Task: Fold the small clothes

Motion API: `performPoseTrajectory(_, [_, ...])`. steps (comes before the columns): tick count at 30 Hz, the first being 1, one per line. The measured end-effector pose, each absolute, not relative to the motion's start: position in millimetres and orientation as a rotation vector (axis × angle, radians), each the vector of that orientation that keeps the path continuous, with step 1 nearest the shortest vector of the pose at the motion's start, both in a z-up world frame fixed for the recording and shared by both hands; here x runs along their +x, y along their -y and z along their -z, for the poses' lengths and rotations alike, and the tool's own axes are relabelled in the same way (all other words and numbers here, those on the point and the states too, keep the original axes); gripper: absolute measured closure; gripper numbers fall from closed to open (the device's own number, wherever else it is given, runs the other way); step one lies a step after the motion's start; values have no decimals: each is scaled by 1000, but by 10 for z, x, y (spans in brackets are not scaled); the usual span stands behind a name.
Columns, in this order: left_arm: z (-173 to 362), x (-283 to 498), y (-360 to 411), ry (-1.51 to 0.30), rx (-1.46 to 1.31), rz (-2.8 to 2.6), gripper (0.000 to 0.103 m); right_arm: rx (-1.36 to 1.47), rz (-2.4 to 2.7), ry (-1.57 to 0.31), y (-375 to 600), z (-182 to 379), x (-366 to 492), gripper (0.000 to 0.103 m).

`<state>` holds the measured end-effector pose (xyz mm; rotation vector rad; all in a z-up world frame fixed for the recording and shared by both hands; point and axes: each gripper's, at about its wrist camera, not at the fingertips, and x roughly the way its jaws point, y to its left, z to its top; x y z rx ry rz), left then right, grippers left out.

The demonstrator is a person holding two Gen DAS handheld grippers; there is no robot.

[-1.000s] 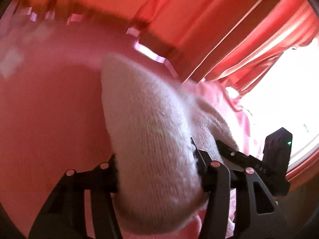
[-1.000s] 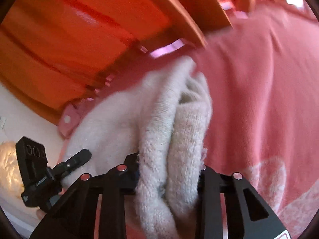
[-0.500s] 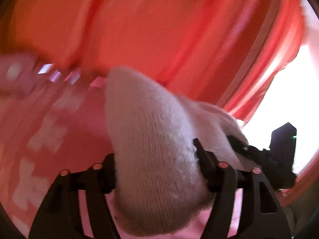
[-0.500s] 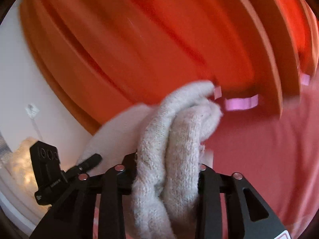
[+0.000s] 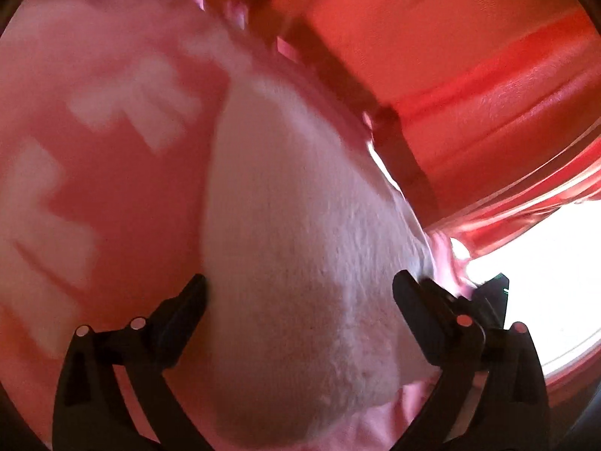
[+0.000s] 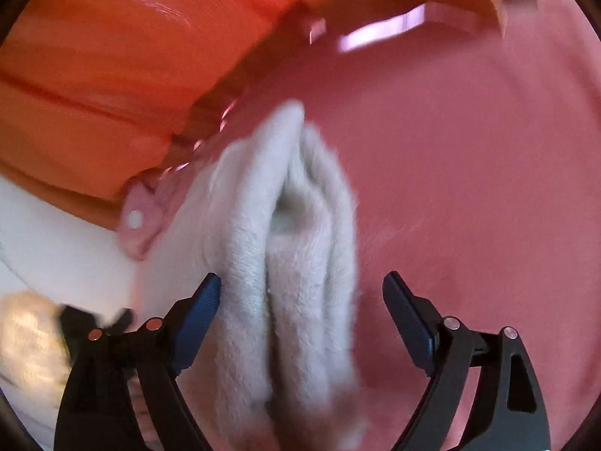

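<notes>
A cream knitted garment [image 5: 300,270] lies folded on a pink blanket [image 5: 124,195]. In the left wrist view it fills the gap between the fingers of my left gripper [image 5: 298,293], whose jaws stand wide apart beside it. In the right wrist view the garment's folded layers [image 6: 289,263] sit between the fingers of my right gripper [image 6: 300,293], also spread wide, with a clear gap to the right finger. Both grippers are open. The right gripper's black body shows at the right edge of the left wrist view [image 5: 496,293].
The pink blanket has pale patterns [image 5: 142,97] and spreads to the right in the right wrist view [image 6: 469,188]. Orange-red curtains [image 5: 469,56] hang behind a wooden bed frame [image 6: 375,3]. A bright window [image 5: 544,282] lies to the right.
Both grippers have opened and released the cream garment, which they gripped in the earlier frames. The garment has come down from in front of the curtains onto the pink blanket.
</notes>
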<state>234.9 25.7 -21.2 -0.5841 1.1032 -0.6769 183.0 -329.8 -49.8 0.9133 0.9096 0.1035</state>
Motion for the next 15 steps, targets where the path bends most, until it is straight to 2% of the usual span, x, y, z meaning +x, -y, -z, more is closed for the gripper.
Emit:
performPoseTrajectory(2, [383,2446,-184,-1176,-614,700,10,935,-177,-924,3190,582,1920,25])
performPoseTrajectory(3, [373,2397,-190,-1161,-610,696,18,938,-225,-922,3150,591,1954,46])
performPoseTrajectory(4, [327,2386,-175,-1144,-593,697,33,928,-243,-913,3101,555,1982,57])
performPoseTrajectory(6, [118,2335,-153,-1052,-550,736,46,752,-210,-833,2966,192,1955,68])
performPoseTrajectory(10, [-465,2185,-146,-787,-495,839,47,568,-212,-574,2812,-522,1746,70])
performPoseTrajectory(12, [-641,2134,-180,-684,-501,885,47,551,-224,-480,2878,-698,1629,70])
performPoseTrajectory(14, [-612,2161,-119,-680,-480,896,44,556,-211,-493,2988,-617,1637,69])
performPoseTrajectory(15, [-526,2194,-82,-713,-454,876,41,577,-189,-570,3051,-416,1761,66])
